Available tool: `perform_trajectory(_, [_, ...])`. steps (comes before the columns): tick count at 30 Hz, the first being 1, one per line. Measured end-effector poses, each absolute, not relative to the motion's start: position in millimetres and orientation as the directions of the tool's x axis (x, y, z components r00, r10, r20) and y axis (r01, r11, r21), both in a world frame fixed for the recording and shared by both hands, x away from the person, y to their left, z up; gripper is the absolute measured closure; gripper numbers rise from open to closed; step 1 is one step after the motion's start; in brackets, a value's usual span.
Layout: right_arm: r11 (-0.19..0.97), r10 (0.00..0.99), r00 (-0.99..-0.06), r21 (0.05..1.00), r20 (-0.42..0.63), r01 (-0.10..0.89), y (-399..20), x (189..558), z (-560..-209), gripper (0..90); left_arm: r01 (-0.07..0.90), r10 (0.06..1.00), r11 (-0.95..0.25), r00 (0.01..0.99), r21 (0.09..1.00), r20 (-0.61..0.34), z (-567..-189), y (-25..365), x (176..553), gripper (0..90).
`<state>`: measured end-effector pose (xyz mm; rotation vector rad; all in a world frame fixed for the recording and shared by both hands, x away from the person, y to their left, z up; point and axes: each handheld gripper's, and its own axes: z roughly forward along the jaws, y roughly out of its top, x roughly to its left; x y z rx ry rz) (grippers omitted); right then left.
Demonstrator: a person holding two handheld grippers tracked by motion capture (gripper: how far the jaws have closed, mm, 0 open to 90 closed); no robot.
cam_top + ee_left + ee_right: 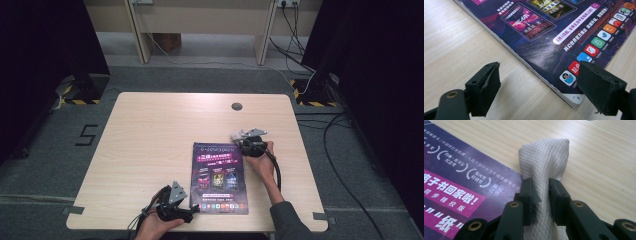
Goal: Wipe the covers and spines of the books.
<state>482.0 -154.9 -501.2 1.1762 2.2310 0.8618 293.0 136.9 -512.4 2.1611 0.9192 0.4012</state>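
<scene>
Cloth (545, 162) (pinched by right gripper (541, 195)) overhangs magazine (461, 187) corner

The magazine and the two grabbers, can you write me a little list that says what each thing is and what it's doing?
magazine: purple cover, lying flat on the table
cloth: white, bunched up, at the magazine's top right corner
right gripper: shut on the cloth, squeezing it between both jaws
left gripper: open, holding nothing, at the magazine's lower left corner
left gripper jaws: one over bare wood, one over the cover's edge
likely job: wiping the magazine, but I can't be sure
</scene>
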Motion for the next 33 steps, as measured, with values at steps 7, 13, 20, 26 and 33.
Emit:
perform_trajectory(7, [0.491,0.792,-0.601,0.699,-0.108,0.520,-130.5,470.9,-500.3,74.7,0.490,0.720,-0.470,0.694,0.734,-0.003,-512.3,137.1,293.1,17.8])
perform_trajectory(13, [0.518,0.751,-0.653,0.701,-0.097,0.491,-108.6,462.8,-500.9,74.5,0.487,0.721,-0.469,0.693,0.737,0.000,-512.4,136.8,292.6,18.0])
perform_trajectory(20, [0.544,0.717,-0.690,0.699,-0.100,0.465,-75.5,465.4,-501.1,74.3,0.495,0.721,-0.465,0.693,0.734,-0.010,-512.4,137.2,293.6,17.6])
perform_trajectory(26, [0.579,0.691,-0.714,0.681,-0.118,0.448,-52.7,470.7,-499.1,74.3,0.494,0.721,-0.467,0.693,0.733,-0.007,-512.3,136.8,293.3,17.7])
perform_trajectory(33, [0.613,0.644,-0.754,0.678,-0.132,0.405,-26.4,462.8,-499.9,74.7,0.498,0.722,-0.465,0.692,0.732,-0.012,-512.3,137.2,293.6,17.6])
